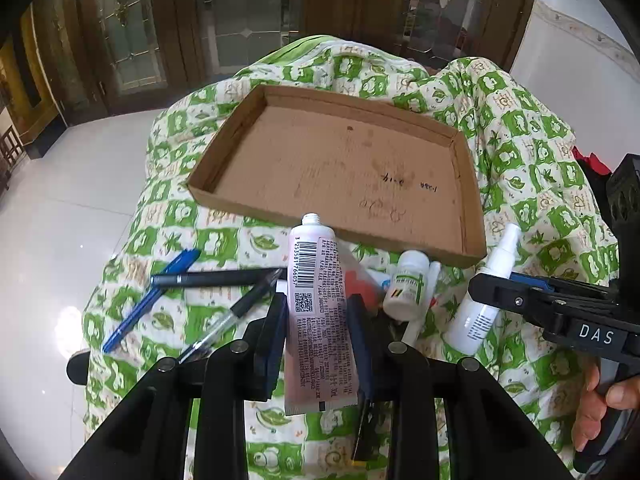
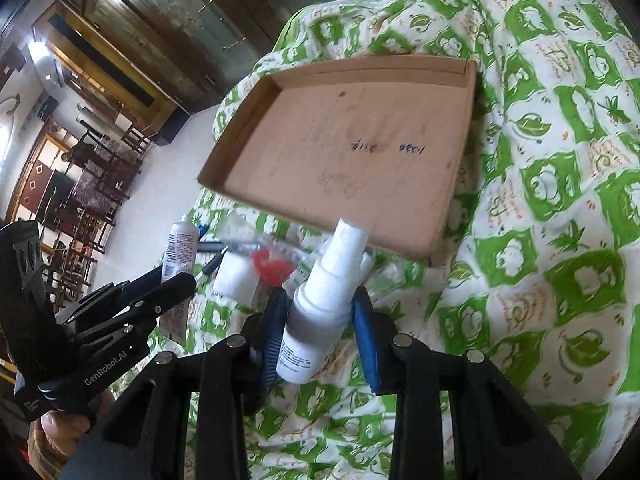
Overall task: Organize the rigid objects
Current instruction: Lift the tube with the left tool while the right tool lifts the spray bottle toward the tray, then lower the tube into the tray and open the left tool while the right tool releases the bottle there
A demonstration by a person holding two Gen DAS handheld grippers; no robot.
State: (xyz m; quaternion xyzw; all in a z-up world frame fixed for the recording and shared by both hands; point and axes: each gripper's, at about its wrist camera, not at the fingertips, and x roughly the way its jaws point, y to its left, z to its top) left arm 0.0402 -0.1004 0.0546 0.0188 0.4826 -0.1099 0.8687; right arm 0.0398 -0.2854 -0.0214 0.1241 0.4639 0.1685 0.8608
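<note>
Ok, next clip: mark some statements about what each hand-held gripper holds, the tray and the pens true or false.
1. The left hand-held gripper holds a tube. True.
2. The right hand-held gripper holds a pen. False: a white spray bottle.
3. The cardboard tray has bottles in it. False: nothing lies in it.
4. A blue pen lies on the green patterned cloth. True.

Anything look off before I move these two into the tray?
One thing: the tube in the left gripper has no cap, its threaded neck bare, so it might leak. The cardboard tray shows dark stains and pen scribbles. The spray bottle in the right gripper sits tilted but looks gripped.
</note>
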